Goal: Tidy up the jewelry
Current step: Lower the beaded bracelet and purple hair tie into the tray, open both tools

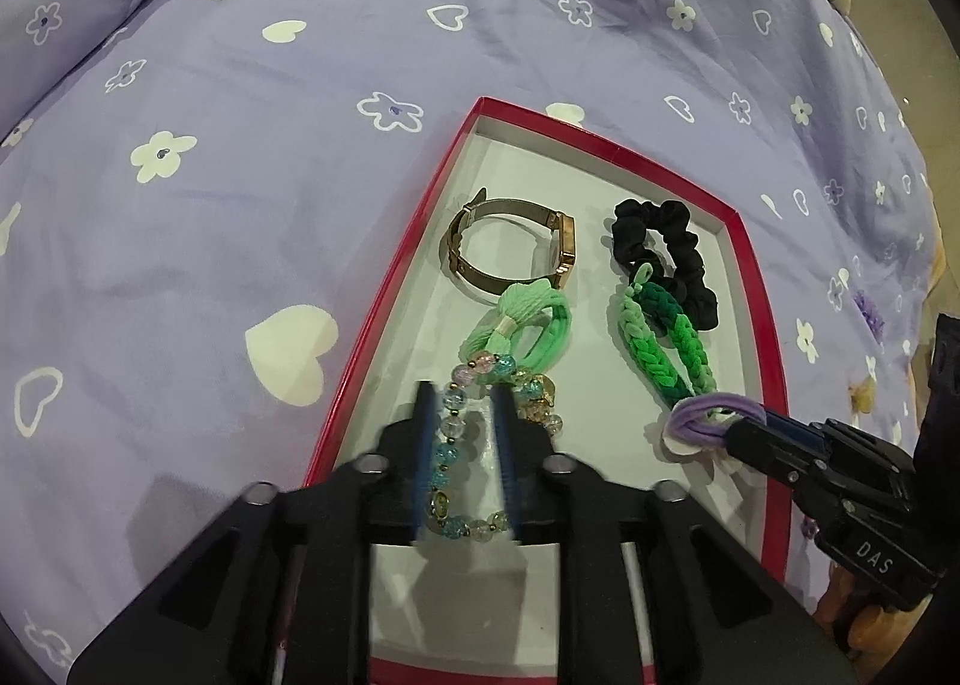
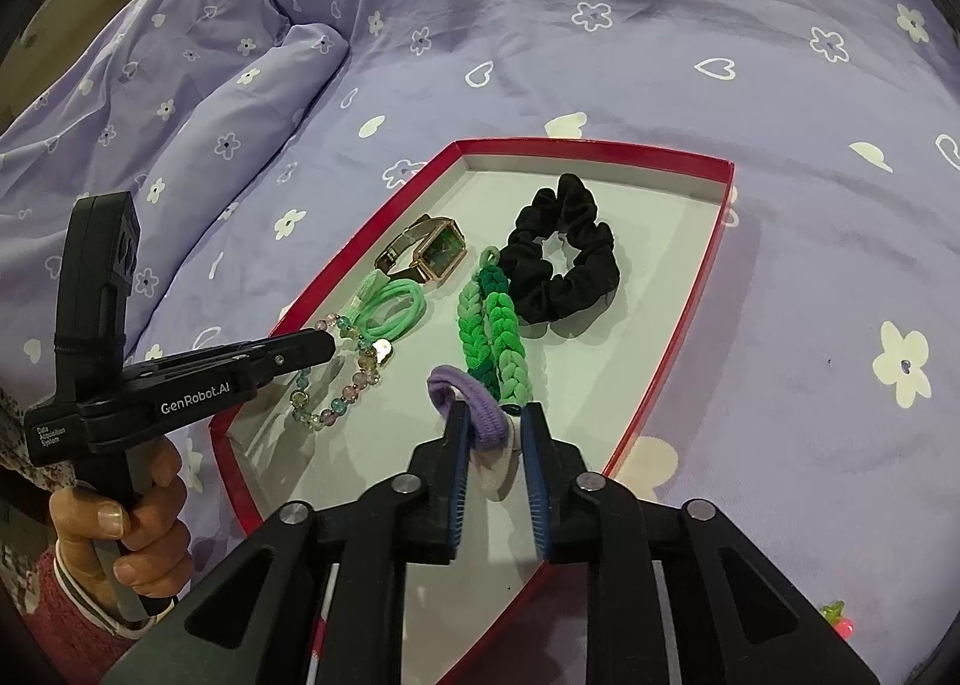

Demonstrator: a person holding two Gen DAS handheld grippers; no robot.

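A red-rimmed white tray point(image 1: 384, 301) point(image 2: 678, 337) lies on a bed. It holds a gold watch point(image 1: 510, 247) point(image 2: 441, 250), a mint hair tie point(image 1: 528, 325), a green braided band point(image 2: 492, 337) and a black scrunchie point(image 2: 564, 265). A pastel bead bracelet point(image 1: 454, 398) point(image 2: 336, 403) lies on the tray floor between the fingers of my left gripper point(image 1: 462, 388), whose pads stand apart from it. My right gripper point(image 2: 497, 408) is open around a purple hair tie point(image 2: 474, 394) point(image 1: 702, 421). The tie leans on the left finger and rests on the tray.
A lilac sheet point(image 1: 240, 205) with white flowers and hearts lies all around the tray, with a folded duvet point(image 2: 210, 85) at the far left. A hand point(image 2: 138, 505) holds the left gripper's handle. A small red and green object point(image 2: 837, 619) lies to the tray's right.
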